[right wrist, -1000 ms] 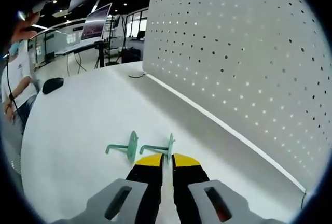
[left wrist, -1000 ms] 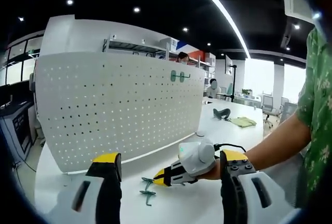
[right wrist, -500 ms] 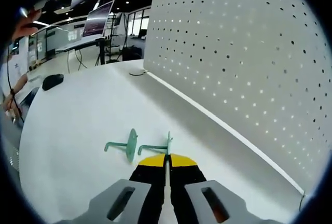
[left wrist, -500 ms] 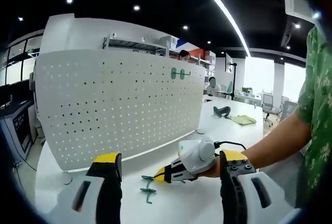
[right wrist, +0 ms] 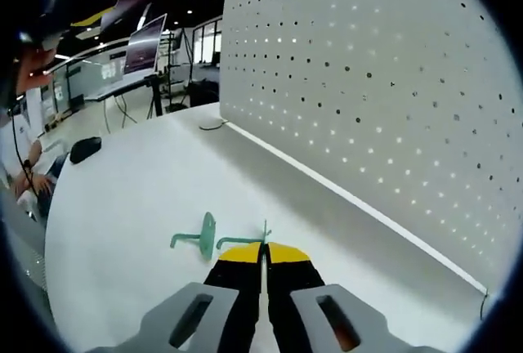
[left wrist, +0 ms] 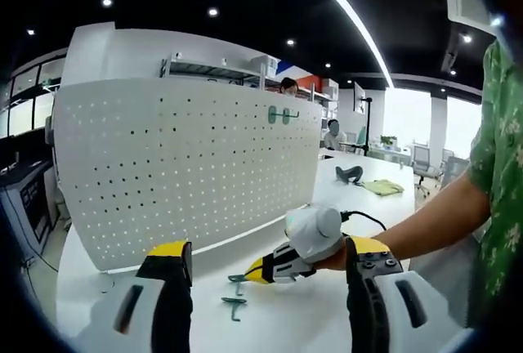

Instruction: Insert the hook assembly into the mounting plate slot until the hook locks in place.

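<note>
We see our left gripper (left wrist: pixel 265 283) with jaws spread wide near us, our right gripper (left wrist: pixel 263 271) pinching a green hook (left wrist: pixel 238 279) above the white table (left wrist: pixel 286 320), a second hook (left wrist: pixel 232 306) lying nearer, pegboard (left wrist: pixel 188 165) standing beyond, two hooks (left wrist: pixel 282 114) mounted far right.

A: Room? Open-plan office, dark ceiling (left wrist: pixel 245 2) with recessed spotlights and one long light strip (left wrist: pixel 343 14).

B: Furniture: white desk (right wrist: pixel 122 206), more desks and chairs beyond, metal shelving (left wrist: pixel 212 71) behind. A monitor on a stand (right wrist: pixel 151 42).

A: Windows (left wrist: pixel 413 120) bright at the far end.
</note>
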`<state>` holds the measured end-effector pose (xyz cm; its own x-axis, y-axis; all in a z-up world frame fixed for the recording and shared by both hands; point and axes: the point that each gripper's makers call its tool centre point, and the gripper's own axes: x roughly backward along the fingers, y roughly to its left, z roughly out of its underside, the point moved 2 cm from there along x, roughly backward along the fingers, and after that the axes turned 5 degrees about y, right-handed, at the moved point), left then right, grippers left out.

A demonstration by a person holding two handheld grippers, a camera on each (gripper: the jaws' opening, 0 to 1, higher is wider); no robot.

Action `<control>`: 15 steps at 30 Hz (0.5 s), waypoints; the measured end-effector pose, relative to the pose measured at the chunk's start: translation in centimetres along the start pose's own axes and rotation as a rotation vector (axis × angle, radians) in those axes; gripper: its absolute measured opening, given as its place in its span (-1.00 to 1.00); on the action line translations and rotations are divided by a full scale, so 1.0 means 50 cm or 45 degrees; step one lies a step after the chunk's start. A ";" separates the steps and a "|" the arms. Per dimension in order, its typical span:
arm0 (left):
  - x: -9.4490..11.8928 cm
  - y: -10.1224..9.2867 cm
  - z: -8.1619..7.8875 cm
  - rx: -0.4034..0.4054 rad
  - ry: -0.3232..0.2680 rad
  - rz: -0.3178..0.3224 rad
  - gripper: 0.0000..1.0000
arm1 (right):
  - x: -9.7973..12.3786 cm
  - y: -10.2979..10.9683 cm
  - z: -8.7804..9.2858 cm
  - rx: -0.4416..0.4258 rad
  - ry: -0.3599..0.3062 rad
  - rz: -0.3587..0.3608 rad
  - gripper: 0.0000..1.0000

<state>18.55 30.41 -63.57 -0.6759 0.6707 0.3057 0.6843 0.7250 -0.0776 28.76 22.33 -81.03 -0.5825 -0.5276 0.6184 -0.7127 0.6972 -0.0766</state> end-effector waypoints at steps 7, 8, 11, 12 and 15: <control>0.003 -0.005 -0.004 -0.012 -0.005 0.005 0.56 | 0.024 -0.010 -0.008 -0.065 -0.008 -0.010 -1.00; 0.003 -0.006 -0.004 -0.014 -0.005 0.006 0.56 | 0.032 -0.009 -0.013 -0.075 -0.013 -0.018 -1.00; 0.004 -0.008 -0.006 -0.017 -0.009 0.008 0.55 | 0.054 -0.011 -0.027 -0.078 -0.028 -0.020 -1.00; 0.004 -0.010 -0.007 -0.019 -0.010 0.010 0.55 | 0.059 -0.012 -0.031 -0.082 -0.033 -0.021 -1.00; 0.004 -0.014 -0.008 -0.024 -0.011 0.016 0.54 | 0.078 -0.013 -0.041 -0.128 -0.048 -0.042 -1.00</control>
<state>18.05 29.98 -63.08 -0.6696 0.6808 0.2969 0.6976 0.7137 -0.0630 27.77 20.82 -76.98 -0.5751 -0.5675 0.5892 -0.6900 0.7234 0.0234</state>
